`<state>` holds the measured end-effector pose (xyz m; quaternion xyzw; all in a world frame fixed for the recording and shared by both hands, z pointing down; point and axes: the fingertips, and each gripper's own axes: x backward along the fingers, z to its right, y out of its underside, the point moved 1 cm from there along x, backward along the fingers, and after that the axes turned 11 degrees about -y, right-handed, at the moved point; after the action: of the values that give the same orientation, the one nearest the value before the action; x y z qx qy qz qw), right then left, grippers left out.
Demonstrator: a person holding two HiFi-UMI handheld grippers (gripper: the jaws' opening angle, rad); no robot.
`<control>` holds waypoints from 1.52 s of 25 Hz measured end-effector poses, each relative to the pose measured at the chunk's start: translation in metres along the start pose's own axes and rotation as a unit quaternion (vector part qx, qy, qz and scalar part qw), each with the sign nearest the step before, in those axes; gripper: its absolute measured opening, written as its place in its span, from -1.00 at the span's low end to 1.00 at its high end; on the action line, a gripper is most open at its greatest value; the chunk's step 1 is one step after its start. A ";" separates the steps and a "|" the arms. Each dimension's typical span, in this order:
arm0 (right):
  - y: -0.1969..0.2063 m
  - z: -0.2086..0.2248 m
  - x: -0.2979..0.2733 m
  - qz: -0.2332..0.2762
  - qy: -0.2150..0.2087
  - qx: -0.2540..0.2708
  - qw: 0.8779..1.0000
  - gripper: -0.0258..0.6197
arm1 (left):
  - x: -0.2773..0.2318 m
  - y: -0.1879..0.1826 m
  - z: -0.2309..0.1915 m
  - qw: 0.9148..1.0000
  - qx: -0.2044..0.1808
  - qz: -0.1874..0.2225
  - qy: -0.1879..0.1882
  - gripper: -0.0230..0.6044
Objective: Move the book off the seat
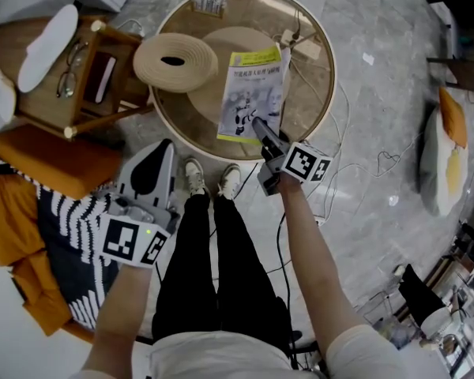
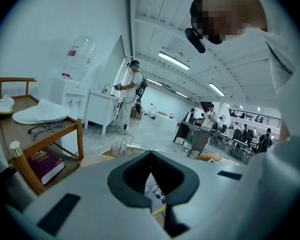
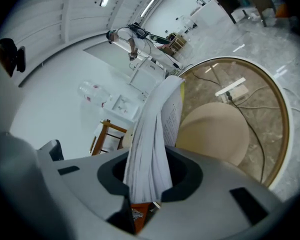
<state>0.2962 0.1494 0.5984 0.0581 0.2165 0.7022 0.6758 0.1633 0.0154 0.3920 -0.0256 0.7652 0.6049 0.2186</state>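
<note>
A thin book [image 1: 253, 93] with a white and yellow cover hangs over the round glass table [image 1: 325, 93]. My right gripper [image 1: 261, 126] is shut on its near edge. In the right gripper view the book's pages [image 3: 151, 144] fan up from between the jaws of the right gripper [image 3: 140, 210], hiding the pads. My left gripper [image 1: 148, 174] hovers low at the left beside the person's legs, away from the book. A narrow dark gap shows between the jaws of the left gripper [image 2: 173, 220], with nothing in it. The book [image 2: 155, 194] is visible beyond them.
A woven beige ring [image 1: 174, 61] lies on the table's left side, and a beige stool [image 1: 221, 44] shows under the glass. The wooden chair [image 1: 31, 109] at upper left holds white slippers [image 1: 47, 38], glasses [image 1: 71, 69] and a maroon book [image 2: 45, 164]. An orange cushion [image 1: 55, 160] lies beside it.
</note>
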 end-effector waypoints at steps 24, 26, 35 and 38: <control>0.037 0.070 0.017 -0.039 0.139 -0.058 0.988 -0.48 | 0.007 0.007 -0.001 1.000 0.008 -0.002 0.018 -0.87; 0.038 0.074 0.020 -0.047 0.144 -0.059 0.987 -0.47 | 0.005 0.007 -0.001 1.000 0.008 -0.003 0.019 -0.87; 0.039 0.077 0.035 -0.056 0.181 -0.044 0.981 -0.39 | -0.006 0.004 0.016 0.999 0.005 -0.005 0.037 -0.87; 0.038 0.080 0.049 -0.039 0.189 -0.061 0.979 -0.25 | -0.010 0.000 0.022 0.999 0.003 -0.002 0.045 -0.87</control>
<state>0.2871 0.2156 0.6748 -0.1254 0.2988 0.6858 0.6517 0.1788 0.0339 0.3914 -0.0535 0.7758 0.6008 0.1852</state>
